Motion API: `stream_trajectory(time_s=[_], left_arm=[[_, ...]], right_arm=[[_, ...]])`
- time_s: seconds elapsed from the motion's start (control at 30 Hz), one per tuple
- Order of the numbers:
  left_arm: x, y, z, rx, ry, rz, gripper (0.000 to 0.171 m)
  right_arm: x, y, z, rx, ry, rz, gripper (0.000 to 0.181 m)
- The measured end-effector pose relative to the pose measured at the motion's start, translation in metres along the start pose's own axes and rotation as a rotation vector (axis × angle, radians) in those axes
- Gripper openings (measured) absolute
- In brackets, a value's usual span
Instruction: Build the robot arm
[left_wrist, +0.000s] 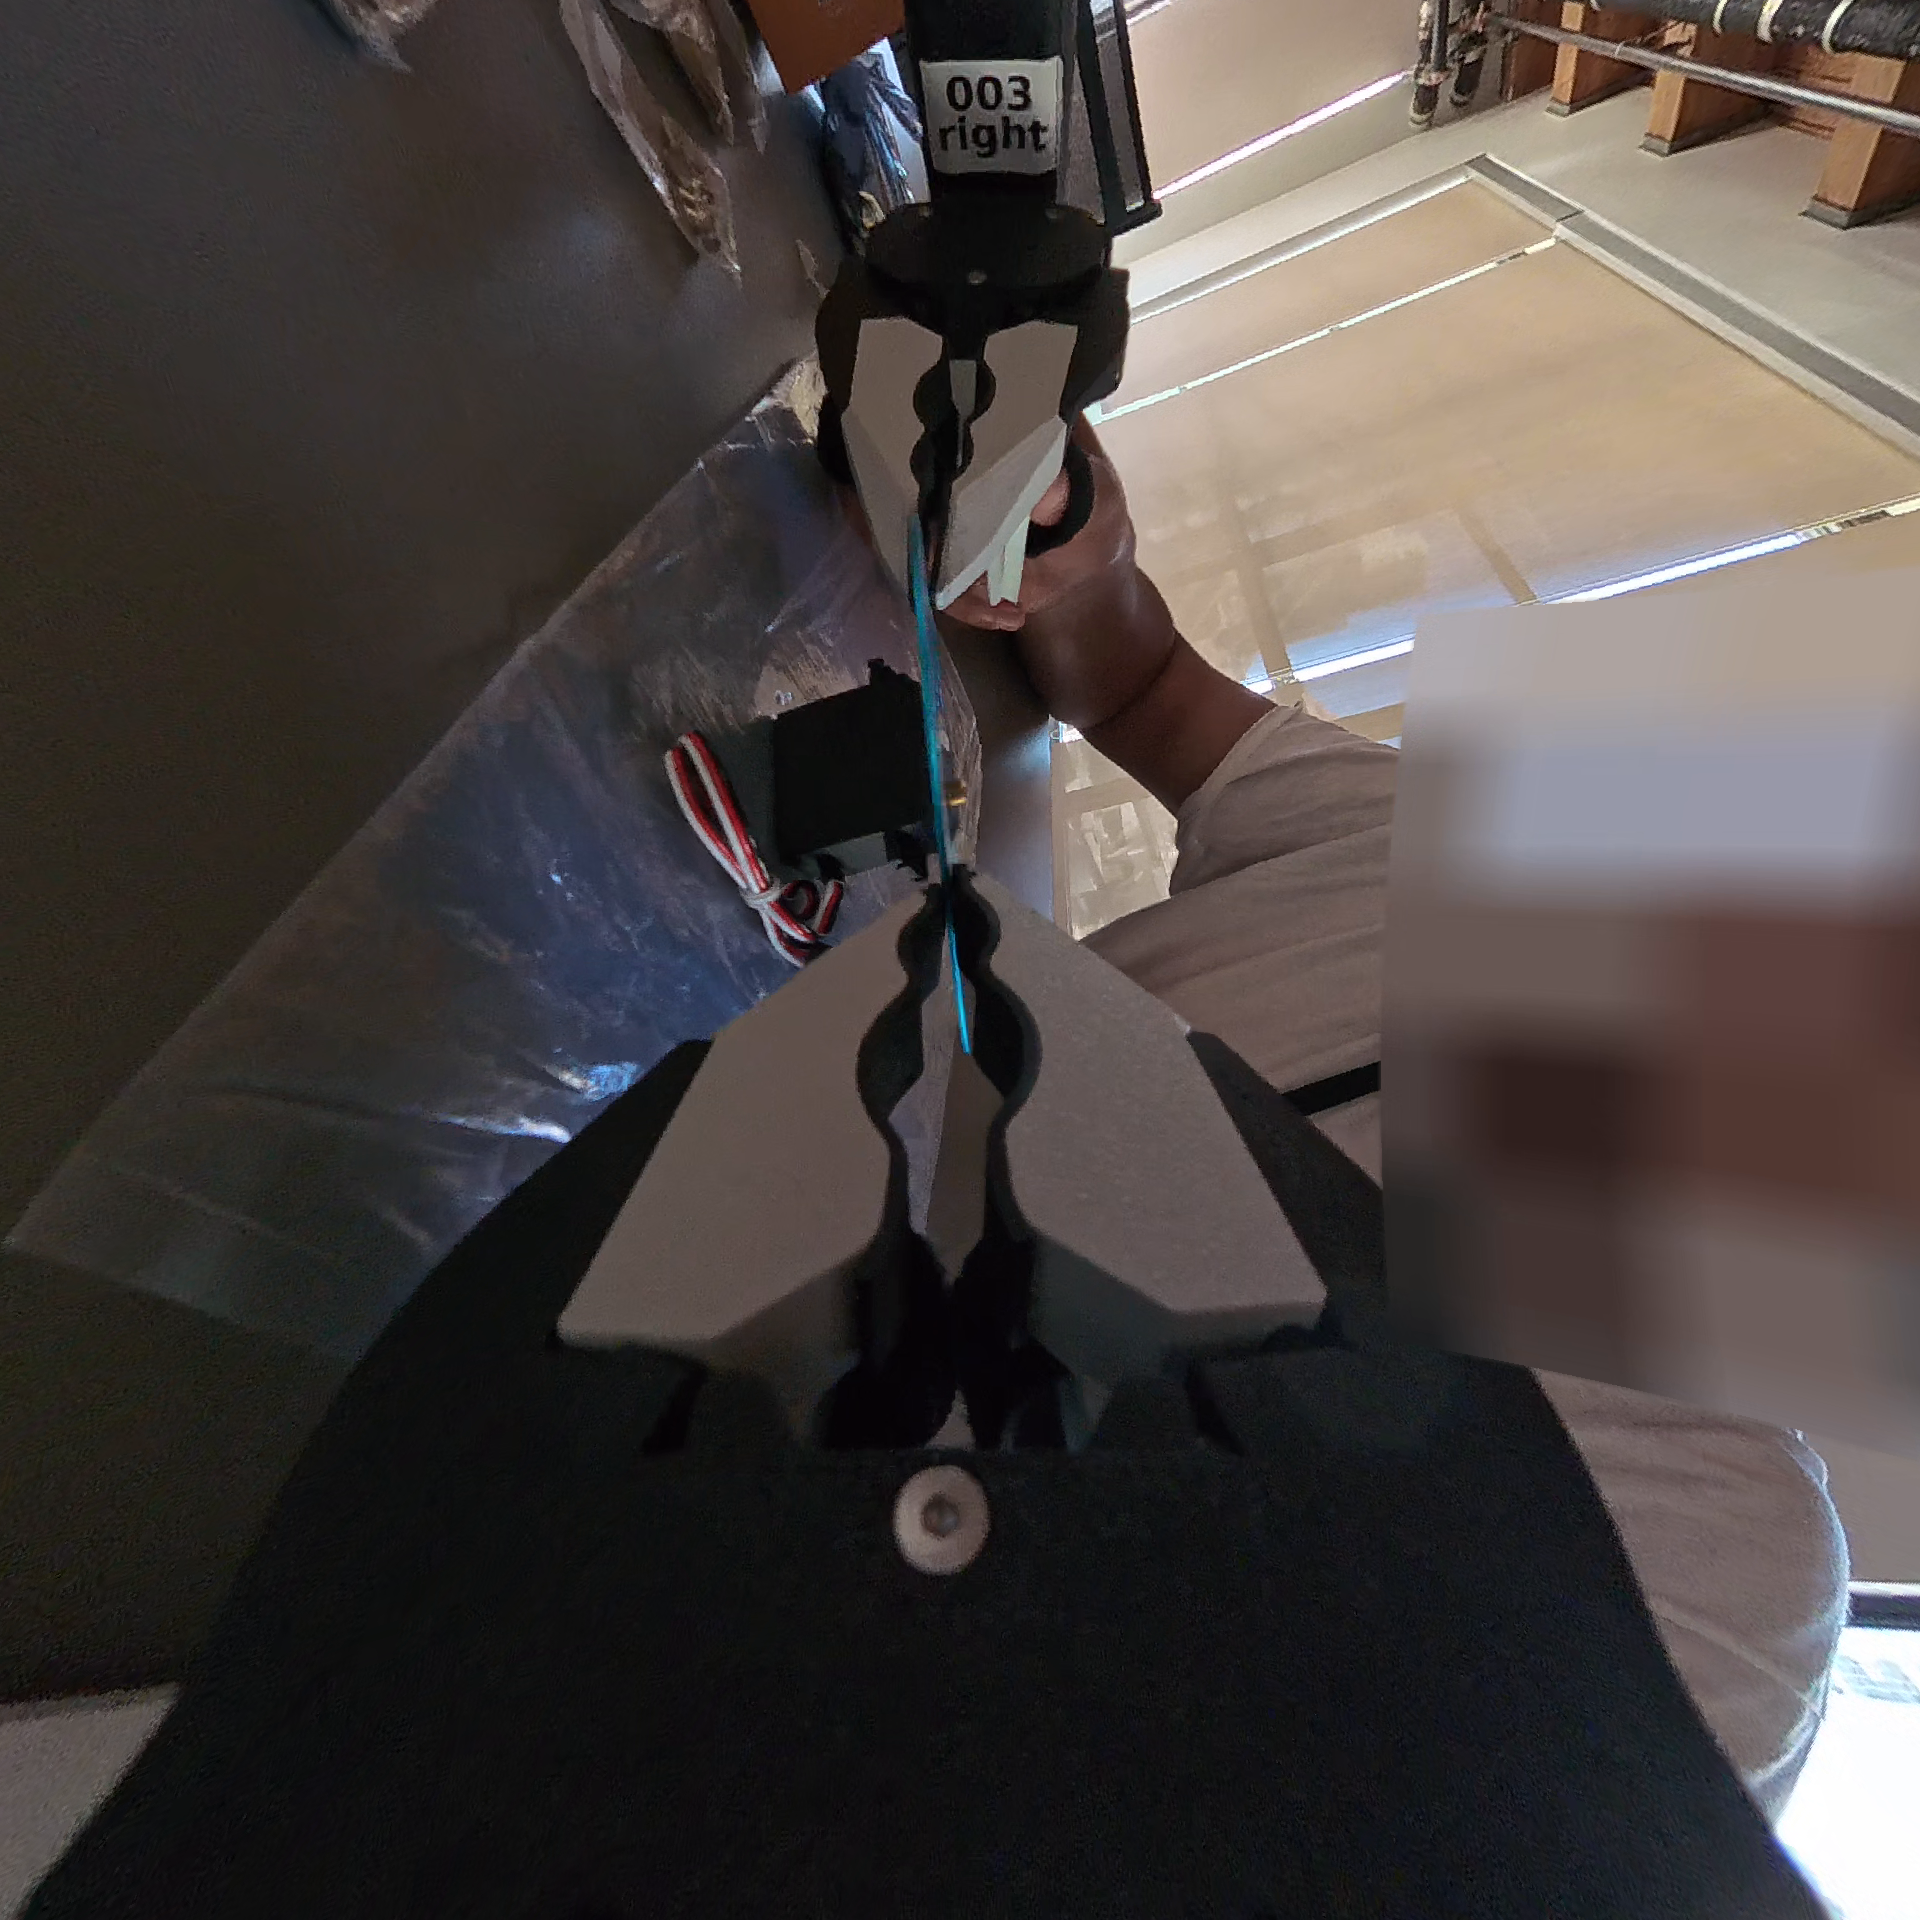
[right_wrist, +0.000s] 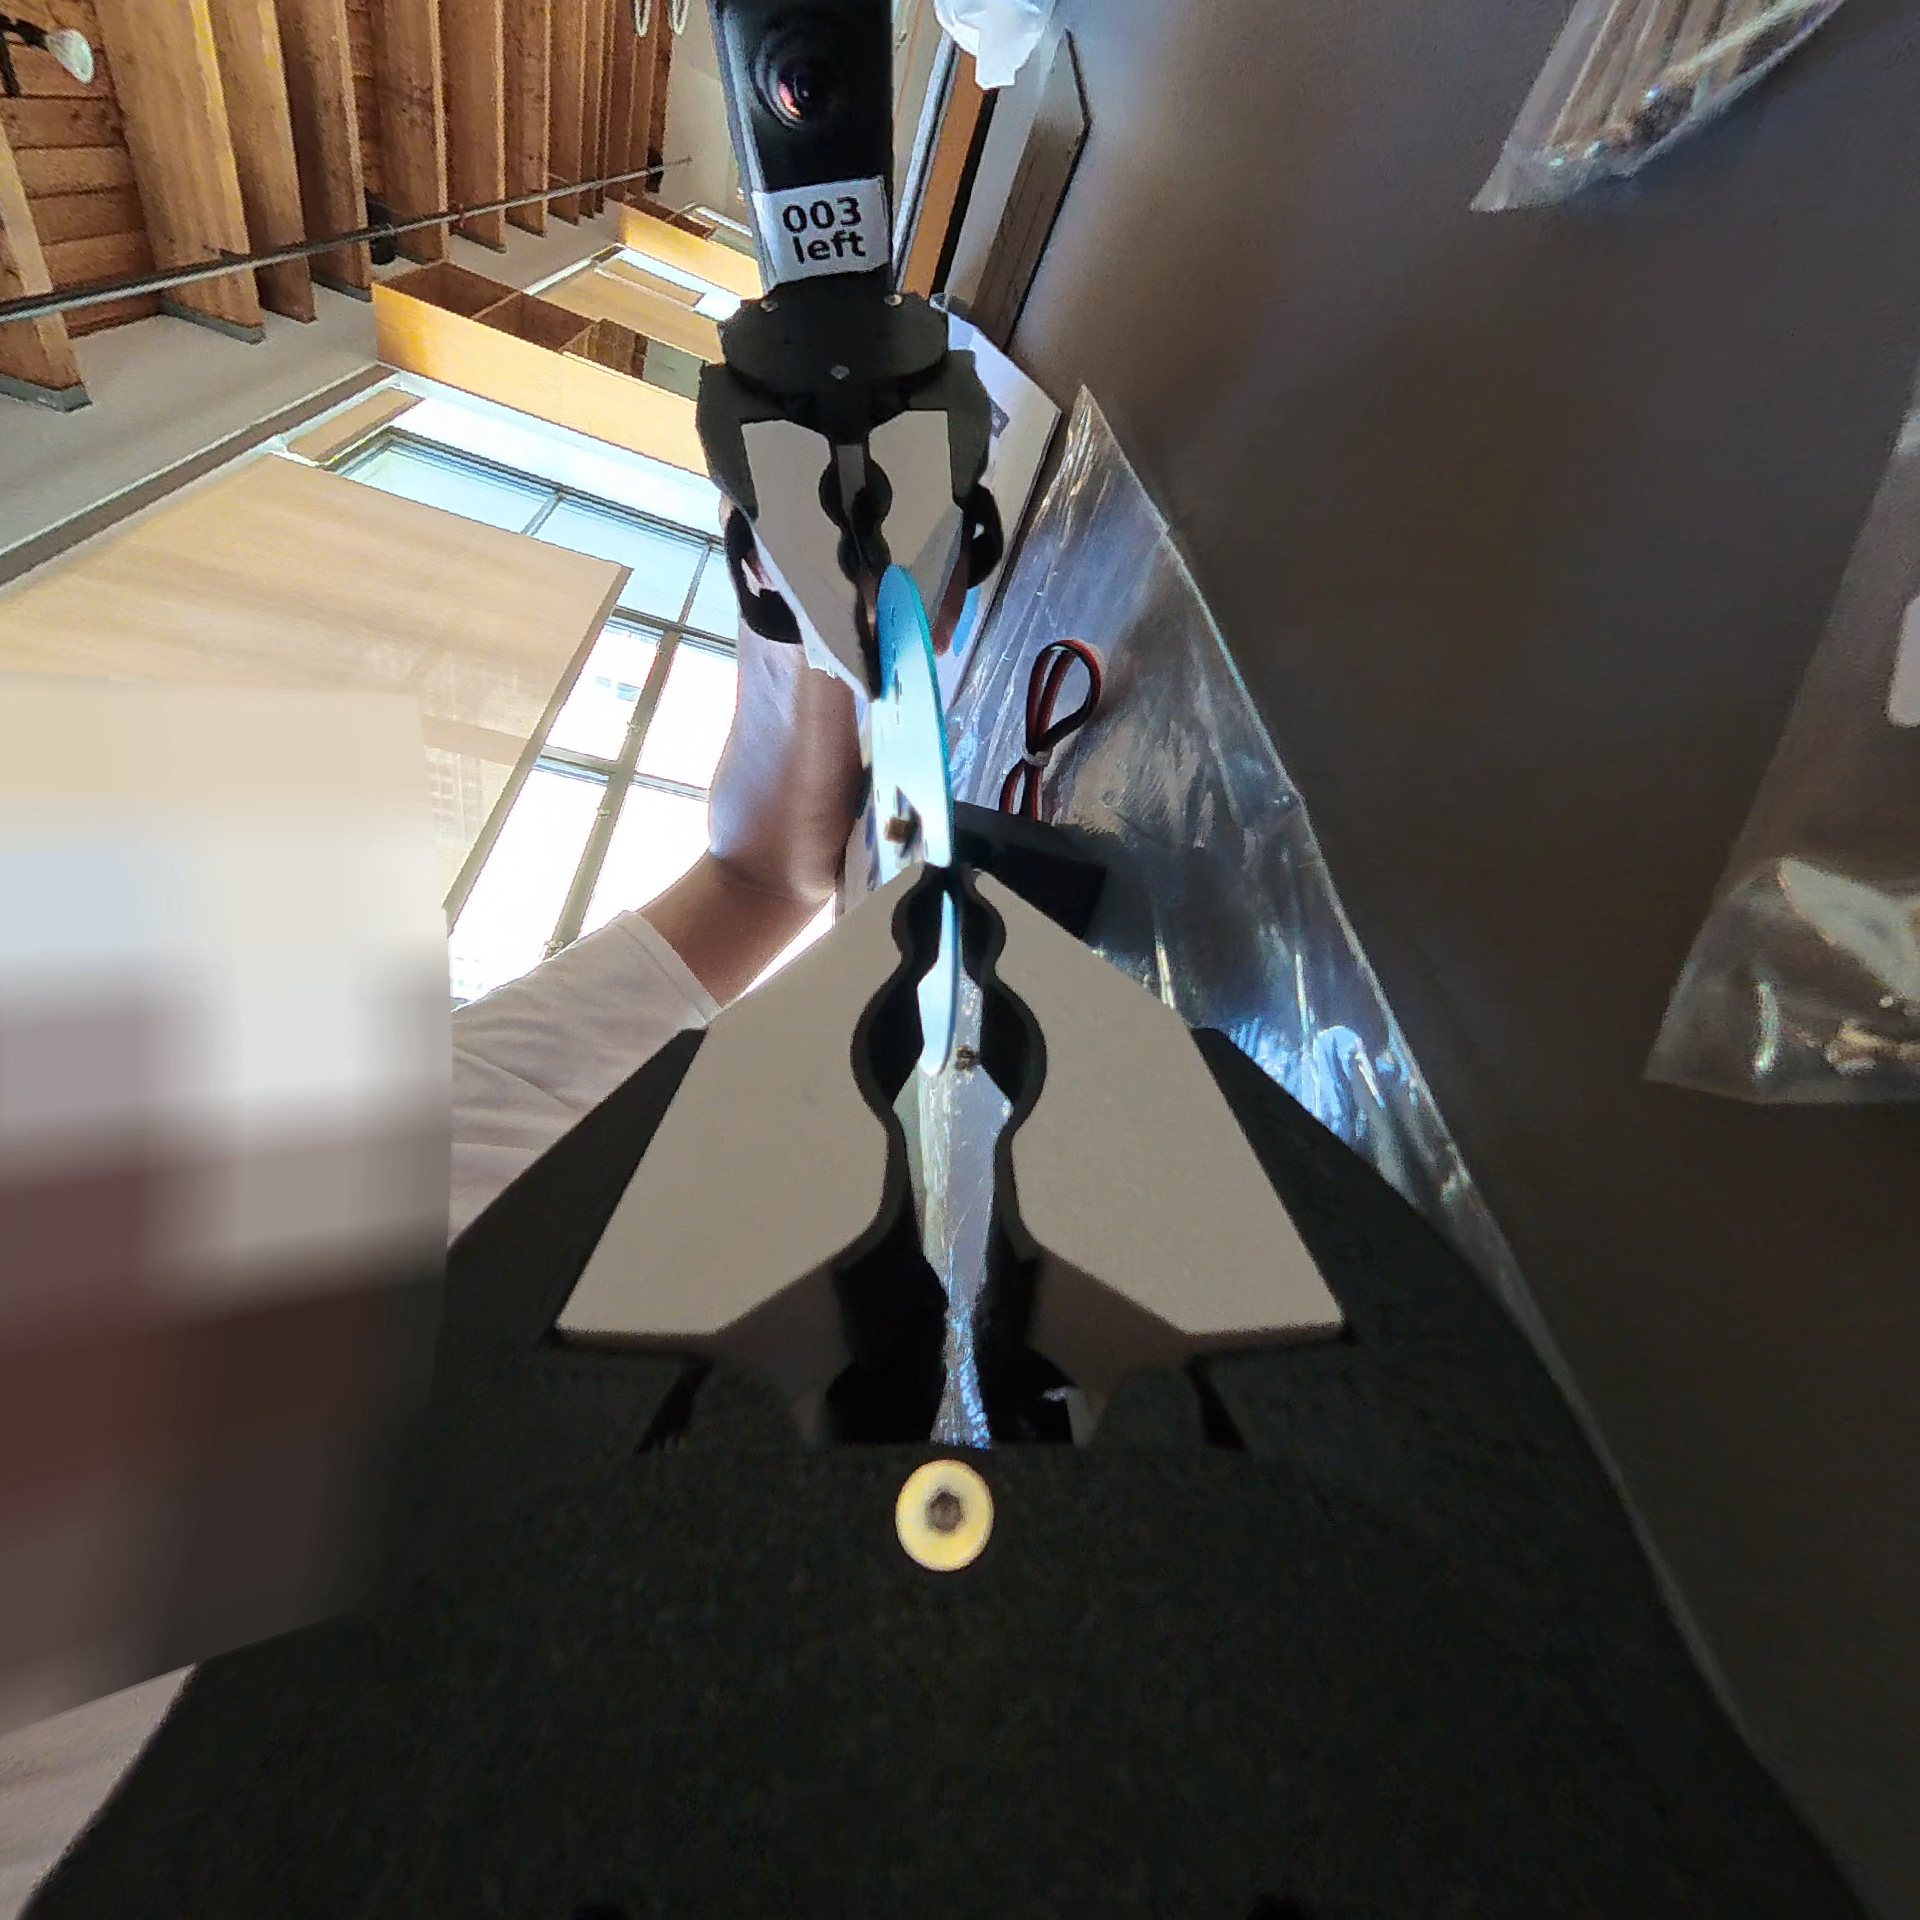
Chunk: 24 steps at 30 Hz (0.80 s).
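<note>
A thin blue disc (left_wrist: 932, 665) with a small brass screw is held edge-on between both grippers, above the table. My left gripper (left_wrist: 951, 883) is shut on one rim of it. My right gripper (left_wrist: 925, 551) is shut on the opposite rim. In the right wrist view the disc (right_wrist: 914, 727) looks pale blue, with my right gripper (right_wrist: 940, 883) on its near rim and my left gripper (right_wrist: 871, 613) on the far rim. A black servo box (left_wrist: 821, 790) with red and white wires (left_wrist: 743, 842) sits right behind the disc; whether they are joined is hidden.
A shiny clear plastic bag (left_wrist: 499, 914) lies on the grey table (left_wrist: 260, 520) under the servo. Small clear bags of parts (right_wrist: 1808, 977) lie further out on the table. A person's forearm (left_wrist: 1101, 634) in a pale sleeve is close beside the grippers. About 9 centimetres separates my left fingertips from my right.
</note>
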<state>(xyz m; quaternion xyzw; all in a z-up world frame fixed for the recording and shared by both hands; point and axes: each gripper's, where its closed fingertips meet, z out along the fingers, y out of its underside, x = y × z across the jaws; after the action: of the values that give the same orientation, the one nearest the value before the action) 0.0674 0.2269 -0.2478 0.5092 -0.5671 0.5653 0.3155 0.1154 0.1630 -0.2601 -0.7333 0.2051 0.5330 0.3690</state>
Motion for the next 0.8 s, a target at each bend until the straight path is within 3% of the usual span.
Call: stream_trajectory(time_s=[0.37, 0.8], left_arm=[[-0.025, 0.001, 0.001, -0.008, -0.156, -0.003, 0.009], [-0.022, 0.004, 0.000, -0.041, -0.173, 0.051, 0.010]], right_arm=[[0.007, 0.001, 0.001, -0.005, 0.050, 0.006, 0.002], [0.010, 0.005, 0.003, -0.032, 0.088, -0.046, 0.003]])
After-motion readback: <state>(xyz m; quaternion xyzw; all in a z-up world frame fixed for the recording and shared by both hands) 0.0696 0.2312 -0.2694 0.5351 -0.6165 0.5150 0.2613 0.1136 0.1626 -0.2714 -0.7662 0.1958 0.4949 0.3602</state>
